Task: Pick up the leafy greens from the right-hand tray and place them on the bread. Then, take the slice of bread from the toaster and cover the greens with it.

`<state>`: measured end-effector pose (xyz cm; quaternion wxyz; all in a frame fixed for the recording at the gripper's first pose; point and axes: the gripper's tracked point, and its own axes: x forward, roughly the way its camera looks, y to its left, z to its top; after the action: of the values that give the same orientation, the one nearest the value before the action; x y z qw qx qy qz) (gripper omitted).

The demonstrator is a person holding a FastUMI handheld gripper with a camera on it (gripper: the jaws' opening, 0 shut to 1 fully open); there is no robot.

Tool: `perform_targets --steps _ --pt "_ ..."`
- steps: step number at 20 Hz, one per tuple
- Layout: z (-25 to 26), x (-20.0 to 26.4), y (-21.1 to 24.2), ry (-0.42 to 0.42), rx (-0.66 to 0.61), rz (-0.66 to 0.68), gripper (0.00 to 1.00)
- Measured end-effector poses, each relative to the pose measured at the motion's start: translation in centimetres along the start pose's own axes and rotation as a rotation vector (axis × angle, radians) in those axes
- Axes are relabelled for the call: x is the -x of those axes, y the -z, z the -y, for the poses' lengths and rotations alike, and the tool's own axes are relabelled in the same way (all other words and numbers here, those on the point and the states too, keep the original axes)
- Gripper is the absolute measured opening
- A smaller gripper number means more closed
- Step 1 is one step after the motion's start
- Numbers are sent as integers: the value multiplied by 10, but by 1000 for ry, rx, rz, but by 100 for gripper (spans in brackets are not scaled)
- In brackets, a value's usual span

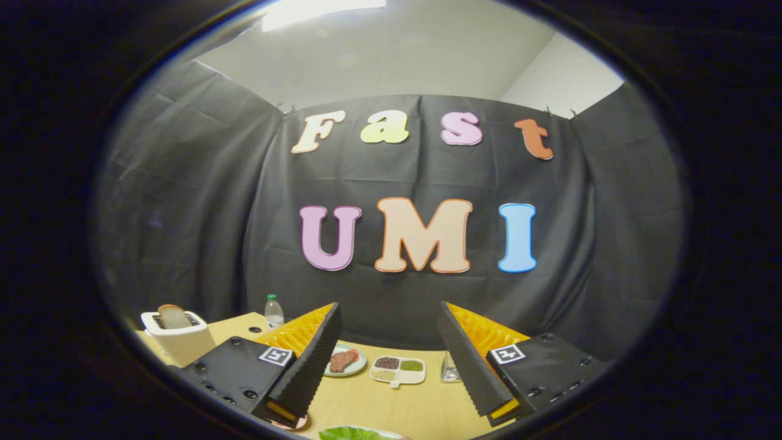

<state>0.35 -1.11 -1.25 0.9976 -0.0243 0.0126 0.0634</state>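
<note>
Gripper (391, 342) wide open, empty; greens (351, 434) near, below fingers, not yet picked; bread slice (173, 316) in toaster (180, 342) far left; all steps left.

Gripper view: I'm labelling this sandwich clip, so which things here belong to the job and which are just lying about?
Job:
leafy greens, nearest, between the fingers
toaster with a bread slice standing in it
gripper, fingers apart, holding nothing

Lying about:
plate of meat
divided dish of grains
bottle
glass
all on the table
</note>
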Motion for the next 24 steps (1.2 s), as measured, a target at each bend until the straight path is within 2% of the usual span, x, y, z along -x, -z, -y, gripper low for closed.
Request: perform_targets --steps 5,14,20,24 --pt "-3 -2 24 -76 83 -51 100" --pt "-9 -2 109 -239 221 -260 100" --pt "-28 10 164 -381 271 -410 100" --pt "-33 18 194 -443 330 -479 100"
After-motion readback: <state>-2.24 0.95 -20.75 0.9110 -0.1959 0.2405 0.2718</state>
